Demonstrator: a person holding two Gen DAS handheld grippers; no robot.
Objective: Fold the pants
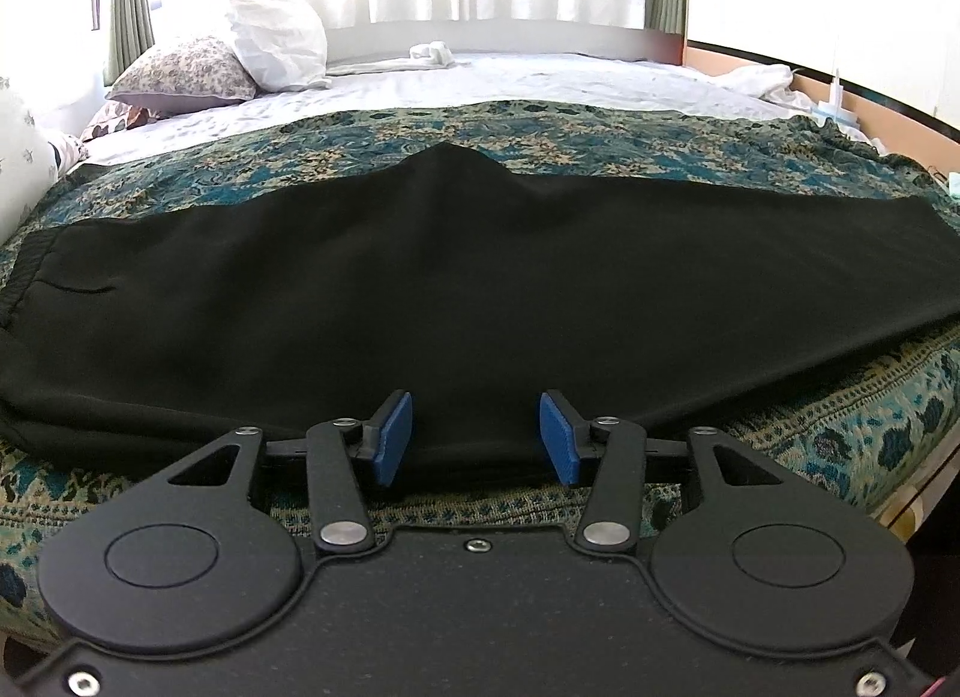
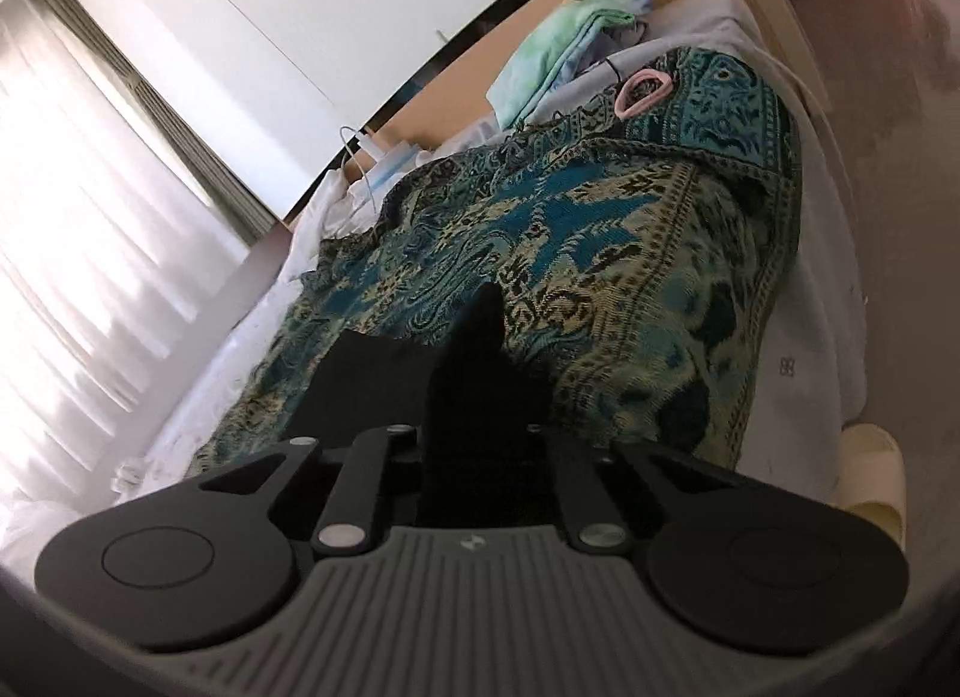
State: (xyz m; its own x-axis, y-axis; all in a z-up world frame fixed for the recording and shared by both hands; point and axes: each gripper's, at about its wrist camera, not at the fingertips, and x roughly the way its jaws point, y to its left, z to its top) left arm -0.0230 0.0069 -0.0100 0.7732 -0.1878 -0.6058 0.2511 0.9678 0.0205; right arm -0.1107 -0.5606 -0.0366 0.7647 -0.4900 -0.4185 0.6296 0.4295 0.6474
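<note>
While the black pants (image 1: 456, 277) lie spread across my patterned bedspread (image 1: 840, 421), my left gripper (image 1: 477, 438) stands unclenched at their near edge, and my right gripper (image 2: 480, 445) is clamped on a raised fold of the cloth.

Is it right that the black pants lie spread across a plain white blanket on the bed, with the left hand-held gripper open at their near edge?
Not quite. The black pants lie on a teal patterned blanket, not a plain white one, as the left wrist view shows. The left hand-held gripper is open at their near edge.
</note>
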